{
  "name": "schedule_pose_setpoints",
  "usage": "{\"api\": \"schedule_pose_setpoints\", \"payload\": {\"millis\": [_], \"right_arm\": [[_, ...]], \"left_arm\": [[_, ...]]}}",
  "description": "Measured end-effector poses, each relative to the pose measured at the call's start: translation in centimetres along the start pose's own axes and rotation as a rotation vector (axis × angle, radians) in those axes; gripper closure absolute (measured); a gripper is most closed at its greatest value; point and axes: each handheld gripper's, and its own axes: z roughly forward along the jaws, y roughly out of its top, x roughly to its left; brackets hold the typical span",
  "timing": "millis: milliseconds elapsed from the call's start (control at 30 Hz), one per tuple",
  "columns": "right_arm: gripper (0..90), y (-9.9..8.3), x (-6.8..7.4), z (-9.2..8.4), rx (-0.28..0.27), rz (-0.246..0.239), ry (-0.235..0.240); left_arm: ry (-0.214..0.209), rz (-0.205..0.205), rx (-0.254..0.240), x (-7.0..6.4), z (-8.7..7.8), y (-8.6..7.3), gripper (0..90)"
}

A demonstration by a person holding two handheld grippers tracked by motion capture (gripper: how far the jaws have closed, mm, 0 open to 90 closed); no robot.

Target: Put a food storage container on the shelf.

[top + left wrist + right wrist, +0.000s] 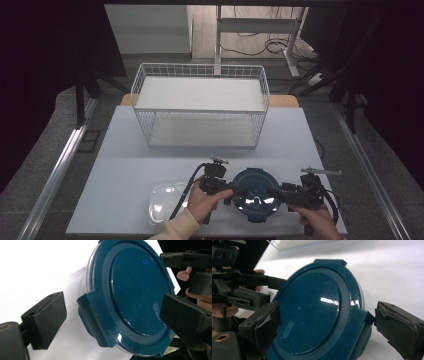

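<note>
Near edge of table crowded; middle band open.

The near strip is taken up by the round blue-lidded container [256, 200], flanked closely by the left gripper [239, 190] and the right gripper [274, 193], whose spread jaws are seen around the lid's side tabs with little gap. A clear plastic lid [165, 202] lies just left of the left forearm. Open table [125, 150] is left between these and the white wire basket [200, 105], by which the far side is blocked.
</note>
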Motion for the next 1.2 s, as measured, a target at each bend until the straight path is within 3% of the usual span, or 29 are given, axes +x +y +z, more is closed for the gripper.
{"api": "schedule_pose_setpoints", "payload": {"millis": [333, 500, 600, 633, 800, 867, 967, 1200], "right_arm": [[6.1, -0.3, -0.6, 0.7, 0.041, 0.052, 0.009], [5.9, -0.7, -1.0, 1.1, 0.075, 0.092, 0.038], [6.2, -0.9, -1.1, 1.3, 0.084, 0.099, 0.047], [6.5, -0.9, -1.1, 1.4, 0.09, 0.104, 0.05], [10.0, -1.0, -1.3, 1.7, 0.094, 0.13, 0.062], [16.0, -1.1, -1.4, 1.6, 0.095, 0.145, 0.05], [19.5, -1.2, -1.4, 1.6, 0.108, 0.143, 0.032], [23.0, -1.3, -1.9, 1.5, 0.141, 0.218, 0.075]], "left_arm": [[-0.029, -0.022, 0.033, 0.6, 1.0, 0.0, 9.2], [-0.045, -0.05, 0.052, 1.1, 1.7, 0.1, 10.0], [-0.051, -0.042, 0.068, 1.2, 1.7, 0.1, 11.1], [-0.059, -0.06, 0.059, 1.2, 1.7, 0.1, 11.1], [-0.091, -0.073, 0.08, 1.2, 2.0, 0.0, 14.8], [-0.115, -0.07, 0.1, 1.3, 2.1, 0.0, 16.1], [-0.117, -0.07, 0.101, 1.2, 2.1, -0.1, 16.8], [-0.113, -0.077, 0.097, 1.1, 2.0, -0.3, 17.9]]}}
